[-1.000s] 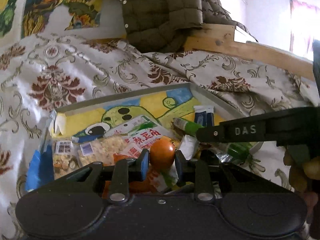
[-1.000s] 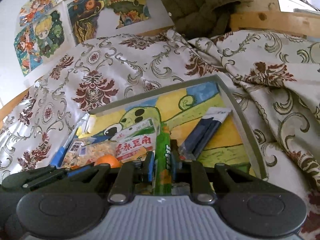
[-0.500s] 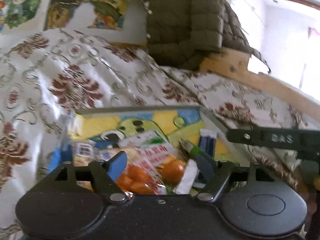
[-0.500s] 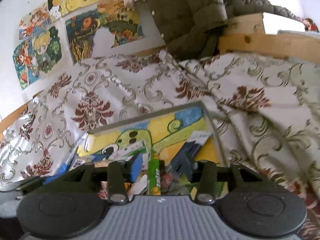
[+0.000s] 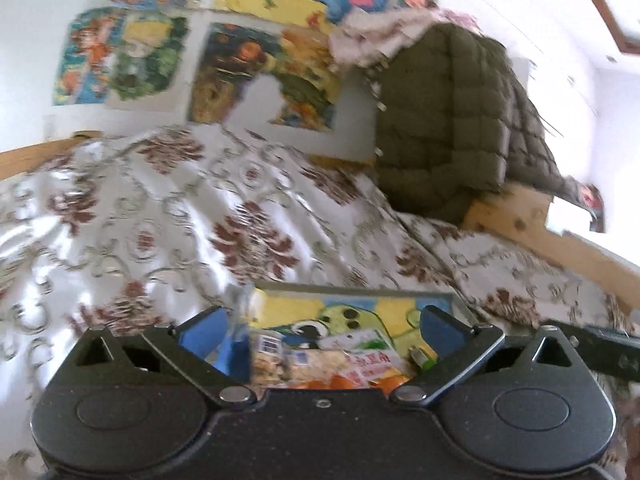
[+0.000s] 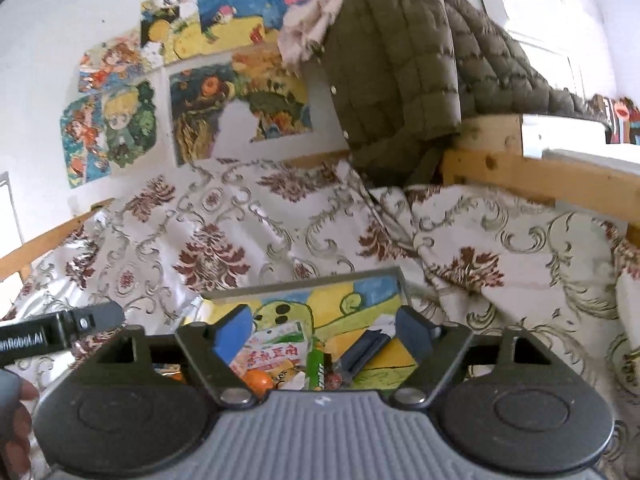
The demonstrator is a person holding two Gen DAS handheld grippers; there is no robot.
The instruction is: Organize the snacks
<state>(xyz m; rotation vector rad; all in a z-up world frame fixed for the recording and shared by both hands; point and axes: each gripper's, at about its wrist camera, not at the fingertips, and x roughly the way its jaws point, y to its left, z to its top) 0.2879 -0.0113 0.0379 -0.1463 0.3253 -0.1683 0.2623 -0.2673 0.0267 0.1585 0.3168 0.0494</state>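
Observation:
A shallow tray [image 5: 360, 289] [image 6: 304, 280] with a yellow, green and blue cartoon print lies on the bedspread and holds the snacks. In it lie an orange fruit [image 6: 256, 380], a green stick pack [image 6: 317, 368], a red-and-white packet [image 5: 370, 362] [image 6: 276, 356], a dark blue pack [image 6: 366, 348] and clear bags of crackers [image 5: 308, 364]. My left gripper [image 5: 324, 332] hangs above the tray's near side, its jaws opening wide with nothing gripped. My right gripper [image 6: 324, 328] hovers over the same tray, jaws opening, and the green stick pack lies loose below them.
A floral bedspread [image 5: 168, 220] [image 6: 500, 248] covers the bed around the tray. An olive quilted jacket [image 5: 448, 120] [image 6: 392, 72] hangs over the wooden bed frame [image 6: 540, 176]. Posters [image 6: 240, 108] cover the wall. The other gripper's arm [image 6: 60, 332] and a hand [image 6: 16, 420] show at the left.
The left gripper let go of the orange fruit and the right let go of the green stick pack. Both opened wide, rose and drew back, so the tray sits lower in each view.

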